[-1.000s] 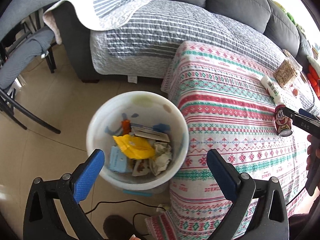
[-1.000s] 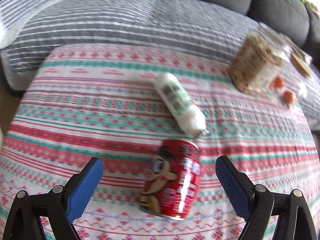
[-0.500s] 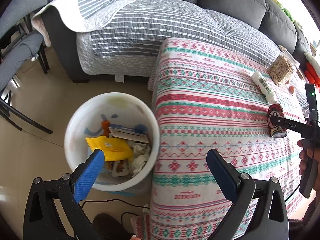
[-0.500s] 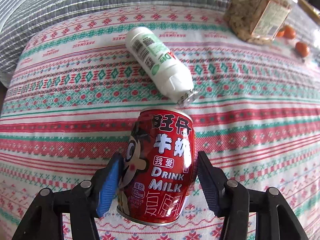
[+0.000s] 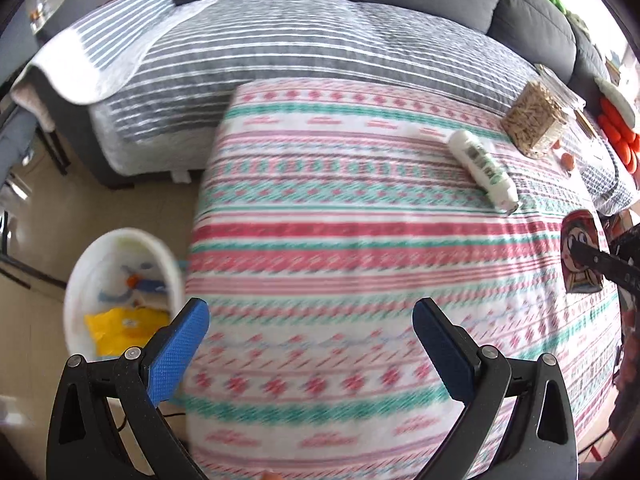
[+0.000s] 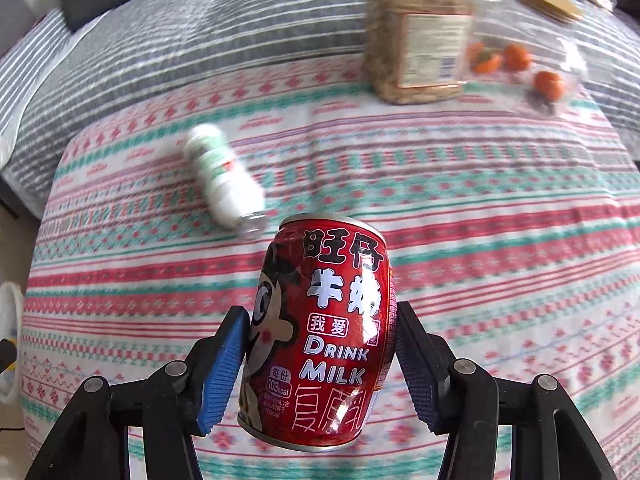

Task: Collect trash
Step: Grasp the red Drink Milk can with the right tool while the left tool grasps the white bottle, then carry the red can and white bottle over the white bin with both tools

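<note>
My right gripper (image 6: 320, 356) is shut on a red milk can (image 6: 324, 332), holding it above the patterned tablecloth (image 6: 480, 264). The left wrist view shows the same red can (image 5: 580, 256) at the far right, in the right gripper's black fingers. A white bottle with a green label (image 6: 224, 180) lies on its side on the cloth, just beyond the can; it also shows as the white bottle (image 5: 482, 170) in the left wrist view. My left gripper (image 5: 310, 340) is open and empty over the table's near left part. The white trash bin (image 5: 76, 284) stands on the floor at left, holding a yellow wrapper (image 5: 120, 326) and other scraps.
A clear jar of brown snacks (image 6: 416, 36) stands at the table's far side, with small orange fruits (image 6: 550, 84) beside it. A grey sofa with a striped cover (image 5: 280, 60) runs behind the table. A black cable lies on the floor near the bin.
The right gripper closed on the red can and lifted it off the cloth. The left gripper swung right, from over the bin to over the table.
</note>
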Motion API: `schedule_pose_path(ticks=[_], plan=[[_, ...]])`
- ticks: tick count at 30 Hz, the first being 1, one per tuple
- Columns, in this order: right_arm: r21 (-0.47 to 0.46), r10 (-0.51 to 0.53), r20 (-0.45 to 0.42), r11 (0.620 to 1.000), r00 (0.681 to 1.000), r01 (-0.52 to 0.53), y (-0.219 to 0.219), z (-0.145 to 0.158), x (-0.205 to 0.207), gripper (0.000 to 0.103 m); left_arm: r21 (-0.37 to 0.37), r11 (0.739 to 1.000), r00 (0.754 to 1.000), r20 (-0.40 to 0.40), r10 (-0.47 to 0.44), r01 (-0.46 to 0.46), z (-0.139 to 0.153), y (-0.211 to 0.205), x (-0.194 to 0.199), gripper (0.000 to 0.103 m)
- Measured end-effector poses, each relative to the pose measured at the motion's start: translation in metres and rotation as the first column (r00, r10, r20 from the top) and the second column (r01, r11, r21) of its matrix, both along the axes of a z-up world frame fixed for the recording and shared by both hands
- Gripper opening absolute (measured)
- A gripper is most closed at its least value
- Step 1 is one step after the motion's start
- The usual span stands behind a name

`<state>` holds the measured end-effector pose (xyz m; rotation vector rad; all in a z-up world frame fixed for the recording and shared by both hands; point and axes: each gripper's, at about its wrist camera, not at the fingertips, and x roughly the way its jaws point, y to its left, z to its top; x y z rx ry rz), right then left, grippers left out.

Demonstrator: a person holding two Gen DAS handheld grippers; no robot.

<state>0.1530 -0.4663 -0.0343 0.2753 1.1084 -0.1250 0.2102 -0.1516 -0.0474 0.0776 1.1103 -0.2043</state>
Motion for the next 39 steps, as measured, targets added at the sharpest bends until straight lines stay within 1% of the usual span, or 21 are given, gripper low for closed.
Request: schedule_pose_path(ticks=[6, 9, 10, 14, 16, 21, 23, 24, 25, 26, 27, 28, 31, 35, 39], plan=[[0.013, -0.089, -0.016, 0.996, 0.996, 0.089, -0.057, -0.008, -0.02, 0.062, -0.073, 0.997, 1.0, -0.012, -0.016, 0.015, -0.008, -0.074, 0.029, 0.102], [0.018, -0.108, -0.016, 0.994, 0.994, 0.108, -0.076, -0.008, -0.029, 0.063, -0.122, 0.992, 1.0, -0.017, -0.02, 0.018, -0.015, -0.103, 0.04, 0.098], [0.017, -0.113, -0.017, 0.993, 0.993, 0.113, -0.081, -0.009, -0.032, 0.063, -0.149, 0.989, 1.0, -0.014, -0.023, 0.021, -0.017, -0.115, 0.044, 0.096], [0.018, -0.129, -0.018, 0.991, 0.991, 0.129, -0.095, -0.011, -0.041, 0.063, -0.219, 0.975, 1.0, -0.001, -0.029, 0.028, -0.024, -0.151, 0.051, 0.088], [0.029, -0.138, -0.019, 0.99, 0.99, 0.139, -0.101, -0.013, -0.044, 0.063, -0.231, 0.973, 1.0, 0.007, -0.027, 0.028, -0.028, -0.165, 0.054, 0.08], [0.035, -0.138, -0.019, 0.99, 0.99, 0.138, -0.103, -0.014, -0.048, 0.063, -0.226, 0.973, 0.999, 0.034, -0.03, 0.037, -0.034, -0.193, 0.062, 0.072], [0.036, -0.136, -0.018, 0.99, 0.99, 0.137, -0.103, -0.014, -0.049, 0.063, -0.22, 0.975, 0.999, 0.032, -0.03, 0.036, -0.037, -0.196, 0.067, 0.065], [0.036, -0.136, -0.017, 0.99, 0.99, 0.137, -0.103, -0.014, -0.049, 0.063, -0.219, 0.975, 0.999, 0.023, -0.03, 0.034, -0.039, -0.196, 0.068, 0.058], [0.036, -0.136, -0.017, 0.99, 0.99, 0.137, -0.103, -0.013, -0.05, 0.063, -0.22, 0.975, 1.0, 0.008, -0.029, 0.03, -0.042, -0.196, 0.071, 0.049], [0.038, -0.136, -0.016, 0.99, 0.991, 0.137, -0.103, -0.013, -0.05, 0.063, -0.228, 0.973, 0.999, -0.014, -0.031, 0.027, -0.045, -0.194, 0.072, 0.044], [0.038, -0.136, -0.016, 0.99, 0.991, 0.137, -0.102, -0.012, -0.051, 0.063, -0.242, 0.97, 0.999, -0.03, -0.035, 0.027, -0.046, -0.192, 0.072, 0.043], [0.038, -0.134, -0.015, 0.99, 0.991, 0.135, -0.101, -0.012, -0.051, 0.063, -0.244, 0.969, 0.999, -0.03, -0.036, 0.027, -0.045, -0.19, 0.071, 0.042], [0.042, -0.124, -0.01, 0.991, 0.992, 0.124, -0.097, -0.008, -0.052, 0.063, -0.211, 0.976, 0.998, -0.021, -0.065, 0.059, -0.039, -0.184, 0.064, 0.042], [0.07, -0.112, -0.002, 0.991, 0.994, 0.112, -0.09, -0.001, -0.053, 0.063, -0.219, 0.971, 0.994, -0.037, -0.105, 0.095, -0.032, -0.161, 0.049, 0.042], [0.086, -0.099, 0.015, 0.991, 0.995, 0.098, -0.08, 0.009, -0.055, 0.063, -0.198, 0.972, 0.99, -0.034, -0.136, 0.127, -0.023, -0.134, 0.034, 0.041]])
